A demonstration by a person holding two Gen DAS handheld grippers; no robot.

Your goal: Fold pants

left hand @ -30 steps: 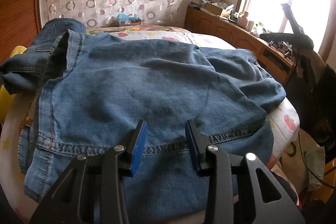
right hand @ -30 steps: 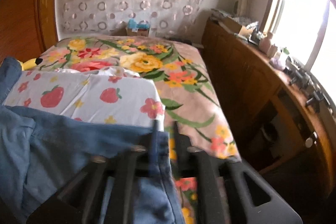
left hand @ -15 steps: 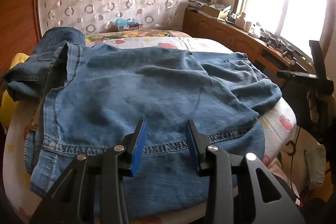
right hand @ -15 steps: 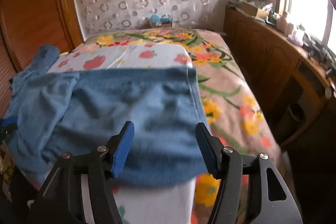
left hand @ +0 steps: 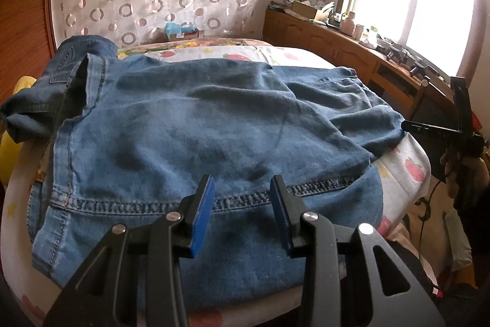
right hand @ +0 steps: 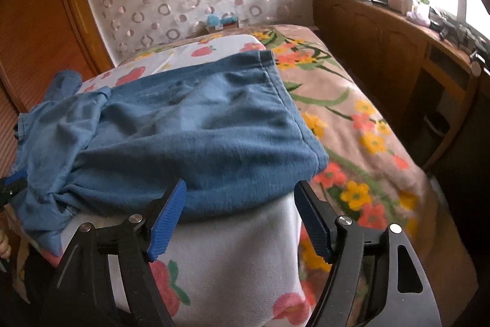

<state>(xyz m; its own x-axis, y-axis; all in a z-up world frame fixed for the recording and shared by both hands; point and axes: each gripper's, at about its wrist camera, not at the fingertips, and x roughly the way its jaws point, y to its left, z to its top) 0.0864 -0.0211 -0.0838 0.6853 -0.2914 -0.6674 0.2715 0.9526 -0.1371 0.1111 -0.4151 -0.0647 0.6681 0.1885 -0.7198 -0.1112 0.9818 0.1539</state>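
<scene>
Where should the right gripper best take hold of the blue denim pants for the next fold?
Probably the folded near edge of the blue denim pants, approached from the front. It bulges over the strawberry-print white cover, and the right gripper, jaws just opened and empty, already straddles it.

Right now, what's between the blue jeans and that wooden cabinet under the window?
In the right wrist view, only the flowered bedspread lies between the jeans and the wooden cabinet, then a shadowed gap beside the bed.
</scene>
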